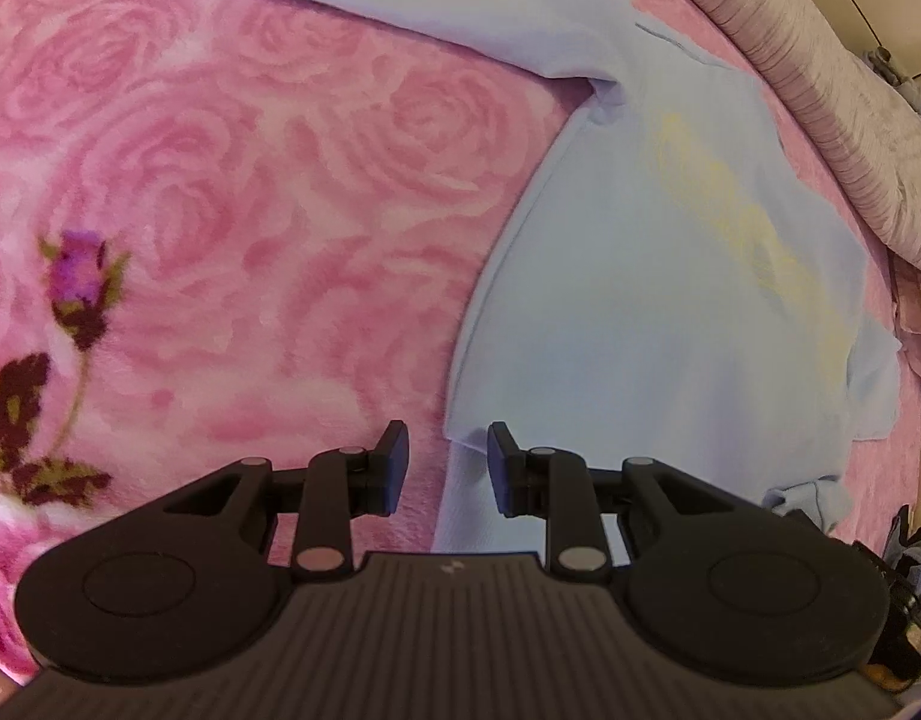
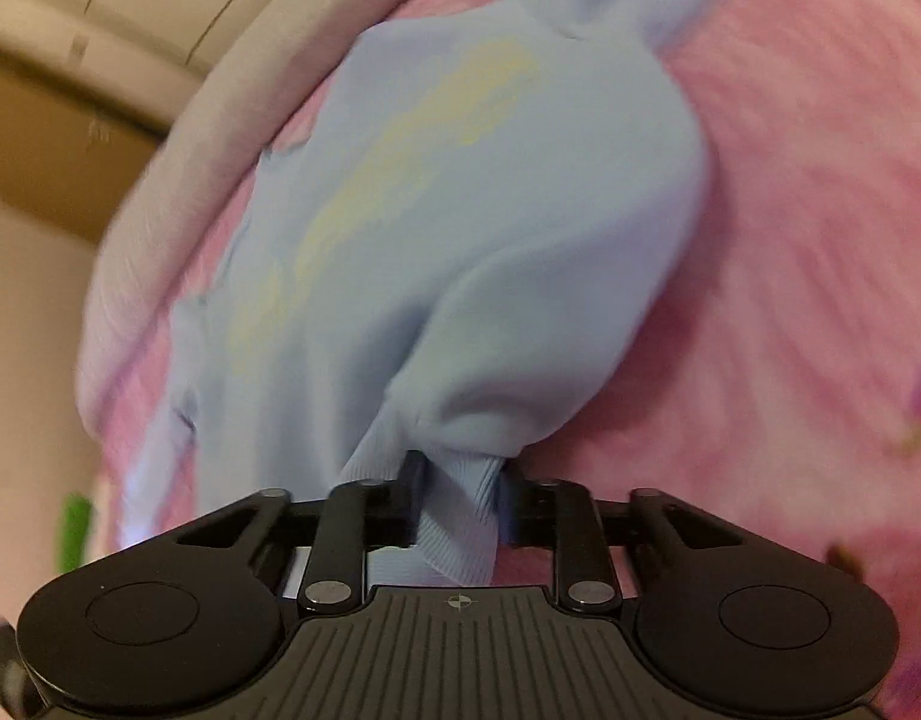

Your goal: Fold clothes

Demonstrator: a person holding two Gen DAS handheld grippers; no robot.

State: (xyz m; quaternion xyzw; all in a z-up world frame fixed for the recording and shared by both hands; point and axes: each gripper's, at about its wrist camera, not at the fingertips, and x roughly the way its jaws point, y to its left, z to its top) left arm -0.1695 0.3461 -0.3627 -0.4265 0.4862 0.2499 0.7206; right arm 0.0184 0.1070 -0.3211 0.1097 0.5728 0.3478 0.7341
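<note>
Sweatshirt: light blue sweatshirt (image 1: 658,276) with a faded yellow print (image 1: 724,204), spread on the pink rose blanket (image 1: 232,192).
Right gripper: the right gripper (image 2: 457,495) clamps the ribbed hem (image 2: 460,516), bunching the cloth.
Left gripper: the left gripper (image 1: 448,468) has its jaws apart, empty, over the sweatshirt's edge.
Beyond: grey ribbed bolster (image 1: 820,90) along the blanket's far side.

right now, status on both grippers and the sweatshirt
Left gripper open, jaws straddling the light blue sweatshirt edge. Right gripper shut on its ribbed hem. Nothing in the way on the pink rose blanket.
</note>
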